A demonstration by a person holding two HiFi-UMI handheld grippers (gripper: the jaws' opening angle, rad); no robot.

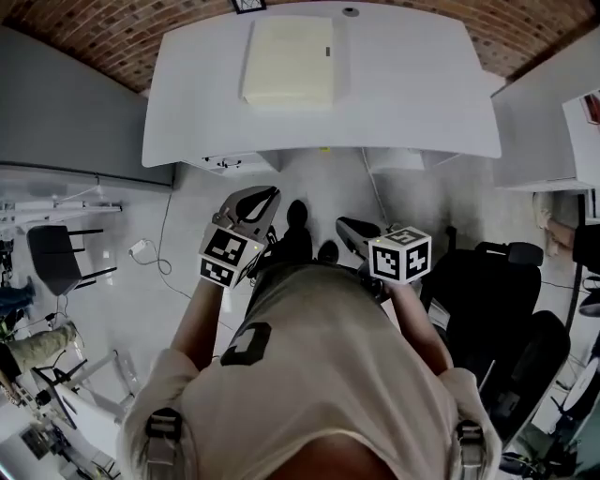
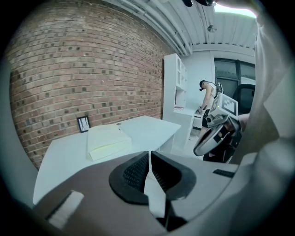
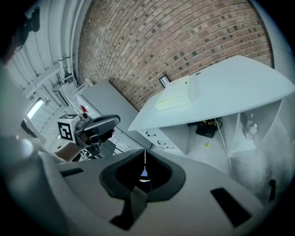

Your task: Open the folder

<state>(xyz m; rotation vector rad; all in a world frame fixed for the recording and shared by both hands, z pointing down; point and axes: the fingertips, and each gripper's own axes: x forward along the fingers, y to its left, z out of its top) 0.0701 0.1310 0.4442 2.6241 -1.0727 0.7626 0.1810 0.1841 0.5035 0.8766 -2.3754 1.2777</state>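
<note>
A pale yellow folder [image 1: 289, 61] lies shut and flat on the white table [image 1: 412, 84], towards its far left. Both grippers are held close to my chest, short of the table's near edge and well away from the folder. My left gripper [image 1: 270, 194] is shut with nothing between its jaws. My right gripper [image 1: 343, 225] is shut and empty too. The left gripper view has the folder [image 2: 108, 140] beyond the closed tips [image 2: 149, 154], with the right gripper [image 2: 216, 133] off to the side. In the right gripper view the folder [image 3: 177, 99] lies far above the closed tips [image 3: 144, 154].
A small framed picture [image 1: 248, 5] leans on the brick wall behind the table. Drawers and cables [image 3: 207, 126] sit under the table. A black chair [image 1: 497, 309] stands at my right and a grey cabinet [image 1: 66, 103] at the left. A person [image 2: 207, 92] stands far off.
</note>
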